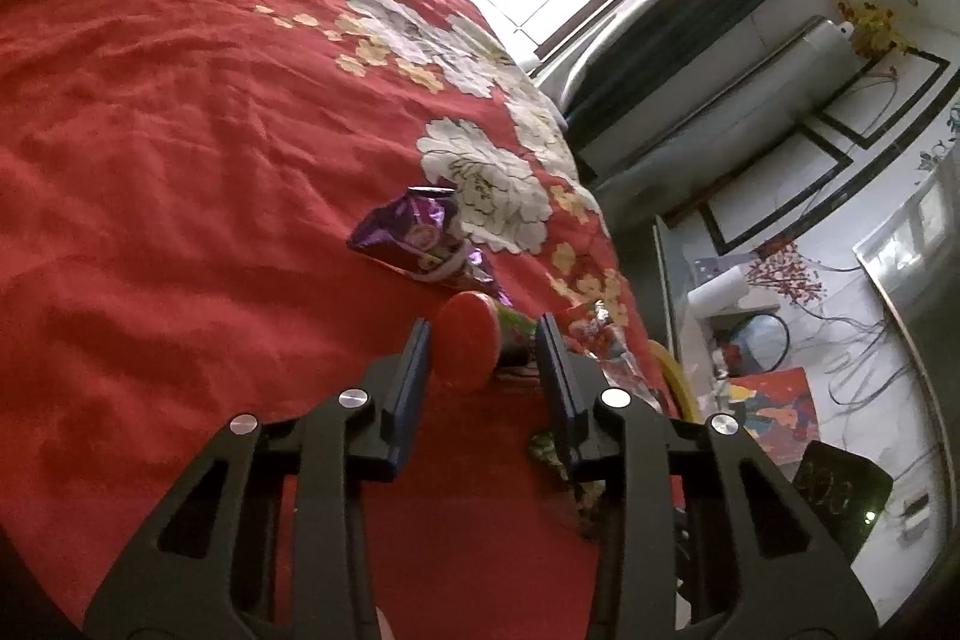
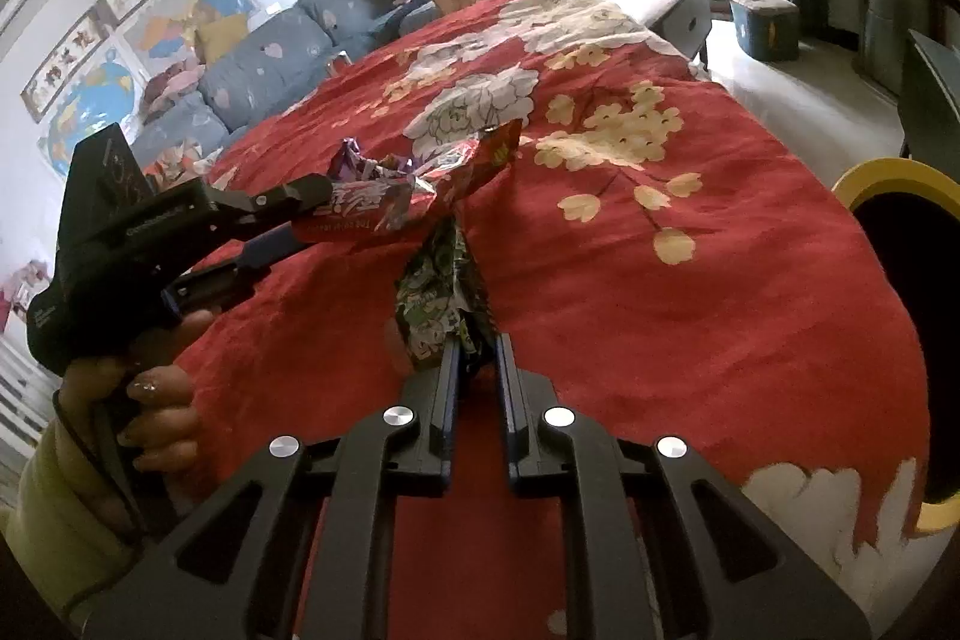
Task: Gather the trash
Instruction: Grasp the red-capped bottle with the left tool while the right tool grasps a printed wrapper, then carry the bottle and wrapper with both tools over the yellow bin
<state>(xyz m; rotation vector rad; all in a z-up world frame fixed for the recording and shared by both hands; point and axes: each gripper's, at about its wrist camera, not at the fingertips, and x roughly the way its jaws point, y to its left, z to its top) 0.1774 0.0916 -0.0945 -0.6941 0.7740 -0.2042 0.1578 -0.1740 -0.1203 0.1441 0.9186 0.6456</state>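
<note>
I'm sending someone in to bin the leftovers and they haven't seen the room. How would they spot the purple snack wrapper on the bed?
Start at the bed's red flowered bedspread. Go to the side near the yellow-rimmed bin, where the litter lies below a big white flower. The purple wrapper is the shiny crumpled foil bag; beside it are a green printed wrapper, pinched by the right gripper, and a red one.

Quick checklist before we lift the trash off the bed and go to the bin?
1. Right gripper grip on green wrapper: ok, jaws shut on its near end.
2. Left gripper grip on red disc: cannot tell; the disc sits between the jaws, pad contact unclear.
3. Green wrapper free of the other trash: cannot tell; its far end runs into the pile.
4. Yellow-rimmed bin open: ok, beside the bed.
5. Purple wrapper collected: not ok.
</note>
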